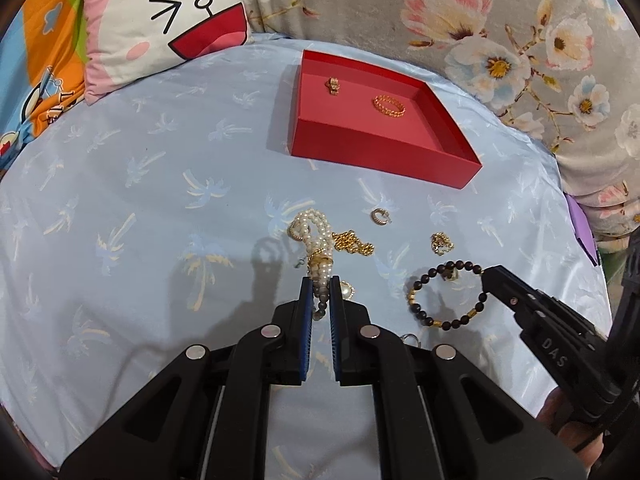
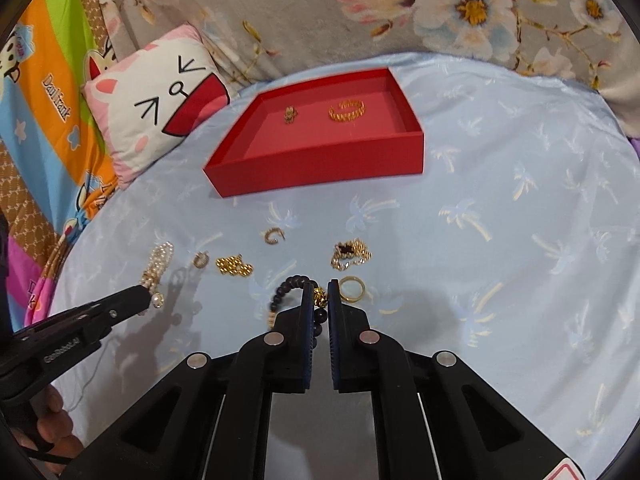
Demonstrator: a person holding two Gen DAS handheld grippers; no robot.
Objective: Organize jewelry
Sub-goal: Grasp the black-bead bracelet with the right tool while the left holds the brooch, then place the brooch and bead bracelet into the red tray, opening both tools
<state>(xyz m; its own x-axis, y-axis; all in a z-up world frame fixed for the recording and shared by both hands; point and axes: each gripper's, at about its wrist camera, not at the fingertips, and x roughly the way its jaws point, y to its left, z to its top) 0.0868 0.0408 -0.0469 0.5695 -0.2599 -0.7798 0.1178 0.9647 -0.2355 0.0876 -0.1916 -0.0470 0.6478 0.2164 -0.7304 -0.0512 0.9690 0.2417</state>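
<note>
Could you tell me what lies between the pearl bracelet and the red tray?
Only bare blue cloth separates the pearl bracelet from the red tray, shown in the left wrist view.

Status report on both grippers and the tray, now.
Left gripper shut on pearl bracelet. Right gripper shut on black bead bracelet. Red tray holds two gold pieces. Path to tray open.

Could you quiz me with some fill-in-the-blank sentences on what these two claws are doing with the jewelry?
1. The left gripper has its jaws shut on the ____ bracelet.
2. The right gripper grips the bracelet of ____ beads.
3. The tray is colored ____.
4. The tray holds ____ gold pieces.

Missing words: pearl; black; red; two
</note>
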